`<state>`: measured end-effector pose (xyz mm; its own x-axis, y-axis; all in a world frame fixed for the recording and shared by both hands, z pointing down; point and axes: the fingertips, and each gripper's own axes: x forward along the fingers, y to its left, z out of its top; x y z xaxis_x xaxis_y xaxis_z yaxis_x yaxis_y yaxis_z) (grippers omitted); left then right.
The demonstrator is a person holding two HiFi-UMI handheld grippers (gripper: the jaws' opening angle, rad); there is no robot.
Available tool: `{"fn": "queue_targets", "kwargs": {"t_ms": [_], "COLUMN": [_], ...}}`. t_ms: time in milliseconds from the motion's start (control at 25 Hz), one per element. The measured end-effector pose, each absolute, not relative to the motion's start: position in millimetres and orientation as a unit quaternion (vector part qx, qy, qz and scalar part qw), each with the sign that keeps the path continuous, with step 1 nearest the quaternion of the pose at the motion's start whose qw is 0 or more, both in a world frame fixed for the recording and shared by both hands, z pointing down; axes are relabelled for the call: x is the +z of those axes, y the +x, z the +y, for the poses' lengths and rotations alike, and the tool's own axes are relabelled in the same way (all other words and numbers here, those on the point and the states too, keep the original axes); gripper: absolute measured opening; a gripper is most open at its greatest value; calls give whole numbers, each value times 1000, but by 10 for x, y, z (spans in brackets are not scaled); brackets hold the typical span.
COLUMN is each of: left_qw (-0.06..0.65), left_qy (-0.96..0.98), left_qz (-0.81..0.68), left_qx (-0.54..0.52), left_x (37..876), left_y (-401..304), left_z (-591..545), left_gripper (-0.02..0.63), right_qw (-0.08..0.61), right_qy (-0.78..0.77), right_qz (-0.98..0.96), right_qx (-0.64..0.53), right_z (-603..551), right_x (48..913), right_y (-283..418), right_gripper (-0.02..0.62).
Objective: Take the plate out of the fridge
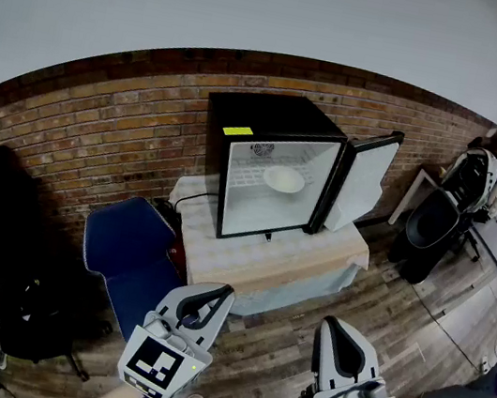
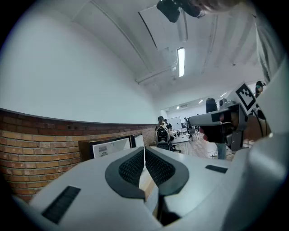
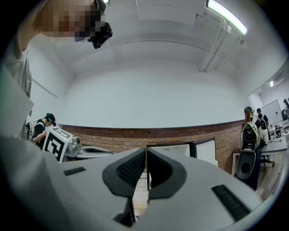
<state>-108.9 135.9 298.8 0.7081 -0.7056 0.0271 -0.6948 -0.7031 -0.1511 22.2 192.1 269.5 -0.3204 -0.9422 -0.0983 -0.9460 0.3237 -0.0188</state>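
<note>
A black mini fridge [image 1: 264, 163] stands on a cloth-covered table [image 1: 286, 257] against the brick wall, its door [image 1: 363, 182] swung open to the right. A white plate [image 1: 283, 180] rests on the wire shelf inside. My left gripper [image 1: 225, 291] and right gripper [image 1: 326, 323] hover low in the head view, well short of the table, both shut and empty. In the left gripper view the gripper [image 2: 144, 151] has its pads together, with the fridge [image 2: 110, 146] far off. The right gripper [image 3: 146, 151] is likewise closed, the fridge [image 3: 180, 151] beyond it.
A blue chair [image 1: 129, 253] stands left of the table and a black chair [image 1: 4, 264] further left. People sit at desks [image 1: 495, 180] at the right. A person's leg [image 1: 472, 390] shows at the lower right on the wooden floor.
</note>
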Motion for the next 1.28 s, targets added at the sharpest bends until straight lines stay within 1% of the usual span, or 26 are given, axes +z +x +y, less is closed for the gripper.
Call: {"fn": "queue_targets", "kwargs": {"t_ms": [240, 440, 1280], "left_qw": [79, 66, 62], "left_qy": [-922, -920, -905], "left_qz": [378, 384, 415], "left_qx": [-41, -47, -64], "left_x": [2978, 3024, 3228], "left_y": [-1073, -1025, -609], "left_z": [1321, 1328, 1486], "left_gripper": [21, 21, 21], "right_qw": [51, 49, 43], "right_qy": [-583, -580, -549], "right_qz": [810, 813, 834], "right_qx": [24, 24, 10], "right_z": [1863, 1823, 1866], "right_x": [2649, 2654, 2856], "right_y": [267, 320, 705], "right_gripper": [32, 32, 32]}}
